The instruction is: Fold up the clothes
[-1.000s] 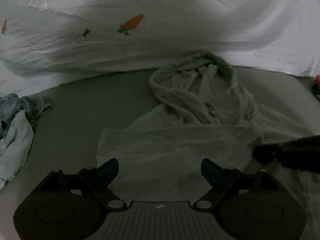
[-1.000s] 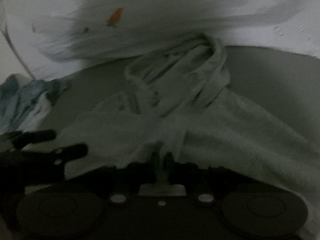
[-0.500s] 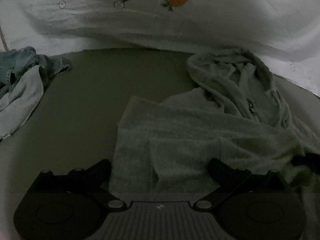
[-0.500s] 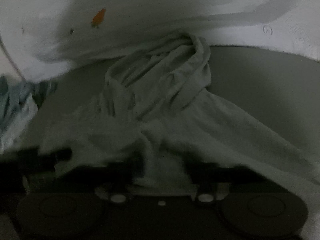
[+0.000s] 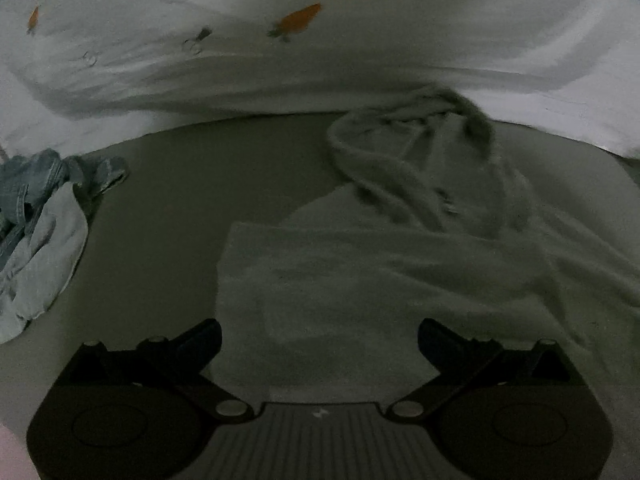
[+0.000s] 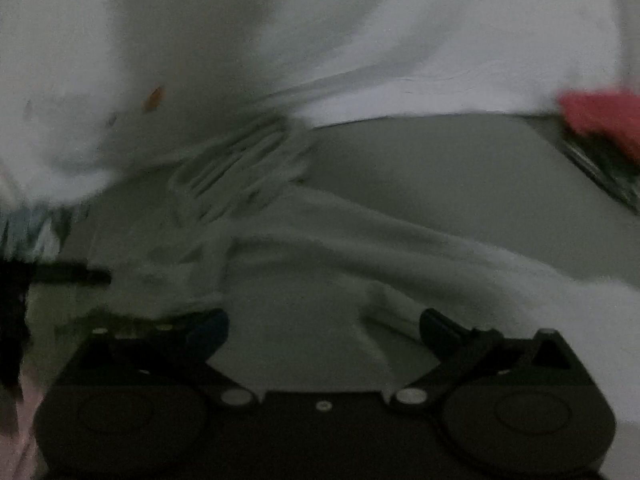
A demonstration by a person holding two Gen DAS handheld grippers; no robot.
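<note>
Grey hoodie (image 5: 400,272) lies on the bed, one side folded across, hood toward the white duvet (image 5: 400,40). Left gripper (image 5: 319,340) wide open, empty. Right gripper (image 6: 324,330) opening, nothing pinched. Other sleeve and final folds remain; jeans (image 5: 36,184) left of hoodie unfolded.

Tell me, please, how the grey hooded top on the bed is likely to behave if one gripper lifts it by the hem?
The grey hooded top would probably sag: it lies in soft folds, its hood crumpled. Its fleecy-looking nap suggests the pads would grip, not slip. The unlifted part would likely trail across the bed, undoing the fold.
</note>
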